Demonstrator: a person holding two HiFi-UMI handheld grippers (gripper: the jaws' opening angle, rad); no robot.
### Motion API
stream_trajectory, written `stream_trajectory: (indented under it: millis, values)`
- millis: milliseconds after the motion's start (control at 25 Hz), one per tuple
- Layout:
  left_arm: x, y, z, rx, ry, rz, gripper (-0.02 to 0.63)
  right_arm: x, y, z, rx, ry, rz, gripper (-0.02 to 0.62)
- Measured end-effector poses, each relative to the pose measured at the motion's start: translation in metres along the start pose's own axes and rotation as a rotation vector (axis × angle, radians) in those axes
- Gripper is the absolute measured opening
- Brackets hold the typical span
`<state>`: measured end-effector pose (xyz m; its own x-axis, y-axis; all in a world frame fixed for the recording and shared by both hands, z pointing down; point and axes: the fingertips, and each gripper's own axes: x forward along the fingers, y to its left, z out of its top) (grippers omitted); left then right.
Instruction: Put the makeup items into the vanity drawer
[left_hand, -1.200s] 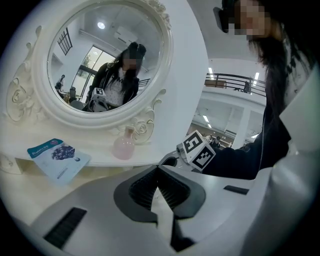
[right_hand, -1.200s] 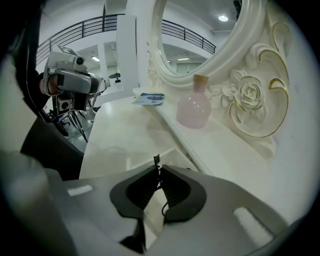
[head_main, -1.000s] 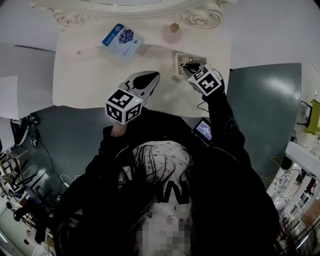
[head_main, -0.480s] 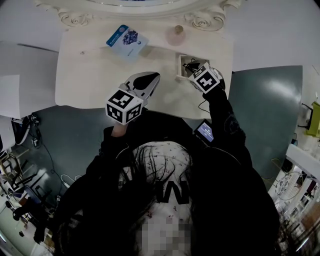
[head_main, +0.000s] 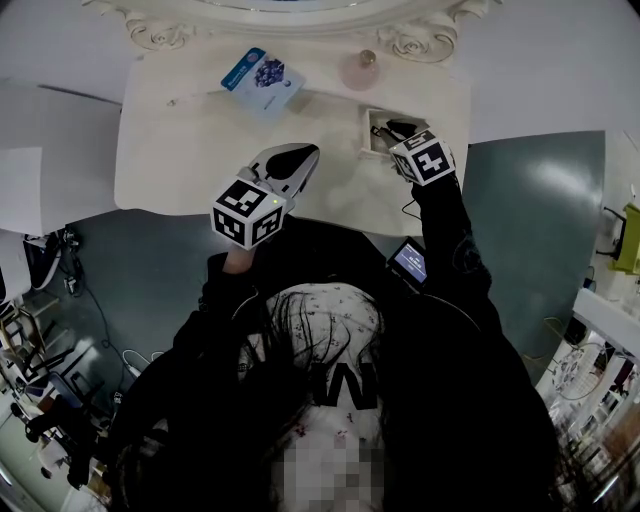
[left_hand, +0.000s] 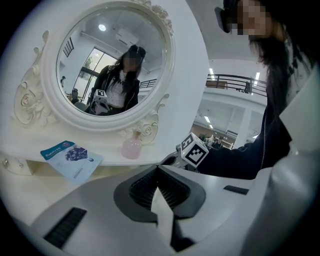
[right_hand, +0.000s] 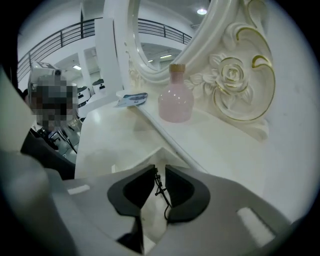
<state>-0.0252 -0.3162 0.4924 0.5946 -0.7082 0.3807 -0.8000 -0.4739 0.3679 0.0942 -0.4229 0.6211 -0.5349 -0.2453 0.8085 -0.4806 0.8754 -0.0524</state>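
A small open drawer (head_main: 367, 137) sits at the right of the white vanity top (head_main: 200, 150). My right gripper (head_main: 392, 129) reaches over it, jaws nearly together on a thin black wiry item (right_hand: 161, 192) that hangs between the pads. In the right gripper view, the right gripper (right_hand: 159, 172) points at the pink bottle (right_hand: 176, 102). My left gripper (head_main: 298, 157) hovers at the table's front middle; its jaws (left_hand: 158, 172) meet with nothing between them. A blue sachet (head_main: 262, 78) lies at the back beside the pink bottle (head_main: 362, 68).
The ornate mirror frame (head_main: 400, 40) rises along the back edge, with the mirror (left_hand: 112, 65) ahead of the left gripper. A thin pale stick (head_main: 190, 97) lies left of the sachet. A small screen device (head_main: 410, 260) hangs on the right forearm.
The right gripper has moved forward and a little right, further over the drawer. The left gripper has stayed in place.
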Motion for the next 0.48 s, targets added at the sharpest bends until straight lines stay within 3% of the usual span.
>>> stream_trajectory:
  millis: [480]
  values:
    - [-0.027, 0.003, 0.004, 0.042, -0.01, -0.061, 0.0, -0.066, 0.055, 0.042, 0.152, -0.261, -0.088, 0.074]
